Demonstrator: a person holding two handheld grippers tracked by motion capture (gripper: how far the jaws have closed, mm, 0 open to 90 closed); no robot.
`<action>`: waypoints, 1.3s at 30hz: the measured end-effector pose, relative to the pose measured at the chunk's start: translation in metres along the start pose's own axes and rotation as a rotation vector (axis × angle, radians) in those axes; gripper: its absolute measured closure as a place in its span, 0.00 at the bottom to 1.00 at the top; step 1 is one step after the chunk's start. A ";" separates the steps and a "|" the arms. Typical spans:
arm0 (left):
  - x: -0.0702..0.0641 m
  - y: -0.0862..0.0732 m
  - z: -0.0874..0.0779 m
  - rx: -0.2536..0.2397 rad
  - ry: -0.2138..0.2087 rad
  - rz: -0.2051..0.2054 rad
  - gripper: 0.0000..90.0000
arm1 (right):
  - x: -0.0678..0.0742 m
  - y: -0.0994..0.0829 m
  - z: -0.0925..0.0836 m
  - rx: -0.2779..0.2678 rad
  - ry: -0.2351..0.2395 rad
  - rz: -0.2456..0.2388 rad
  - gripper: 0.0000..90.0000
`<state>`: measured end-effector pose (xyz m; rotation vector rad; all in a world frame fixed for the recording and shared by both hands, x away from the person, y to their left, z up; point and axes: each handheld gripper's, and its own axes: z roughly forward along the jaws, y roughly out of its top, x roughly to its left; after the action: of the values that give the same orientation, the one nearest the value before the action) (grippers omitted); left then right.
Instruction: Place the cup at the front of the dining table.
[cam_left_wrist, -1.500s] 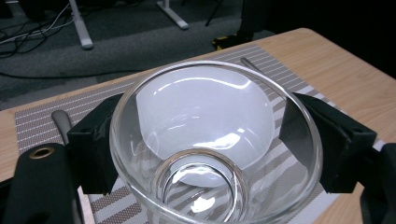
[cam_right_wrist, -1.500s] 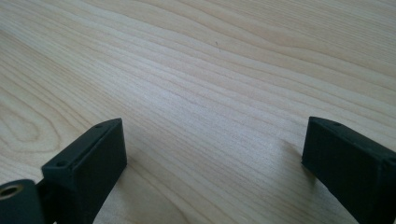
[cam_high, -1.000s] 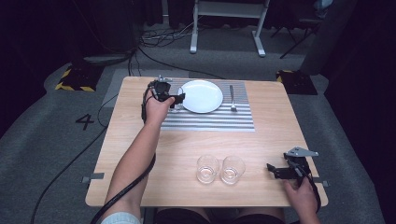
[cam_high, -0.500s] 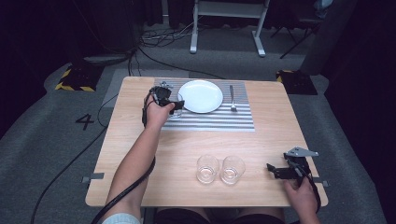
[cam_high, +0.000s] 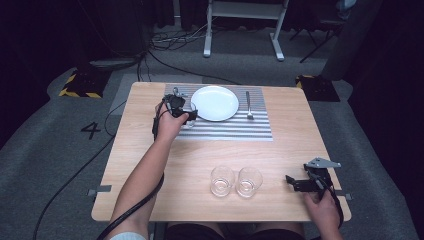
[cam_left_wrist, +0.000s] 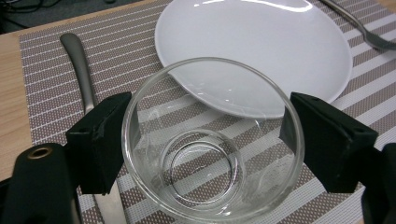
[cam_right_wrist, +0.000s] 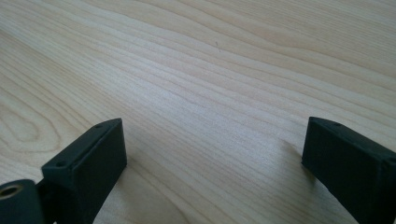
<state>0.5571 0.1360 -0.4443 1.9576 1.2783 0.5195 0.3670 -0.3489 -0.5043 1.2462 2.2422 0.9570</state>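
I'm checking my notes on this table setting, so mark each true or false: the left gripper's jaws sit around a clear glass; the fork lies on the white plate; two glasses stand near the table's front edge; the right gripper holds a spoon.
1. Left gripper has its jaws around a clear glass tumbler: true.
2. The metal fork lies on the round white plate: false, it lies beside it on the striped placemat.
3. Two empty clear glasses stand near the front edge: true.
4. Right gripper holds a spoon: false, its jaws are open over bare wooden table.

Clear glass tumbler (cam_left_wrist: 212, 144); glossy white plate (cam_left_wrist: 261, 46); woven striped mat (cam_high: 250, 127); matt wood table (cam_right_wrist: 210, 70).
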 end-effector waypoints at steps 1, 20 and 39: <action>0.000 0.001 -0.003 -0.007 -0.004 -0.009 0.20 | 0.000 0.000 0.000 0.000 0.000 -0.001 0.07; -0.025 0.012 -0.065 -0.122 -0.062 0.045 0.22 | 0.000 0.000 0.000 0.000 0.000 0.000 0.07; -0.049 -0.020 -0.145 -0.136 -0.117 0.099 0.22 | 0.000 0.000 0.000 0.000 0.000 -0.003 0.07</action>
<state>0.4274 0.1480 -0.3620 1.9148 1.0505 0.5182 0.3673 -0.3491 -0.5044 1.2426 2.2432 0.9569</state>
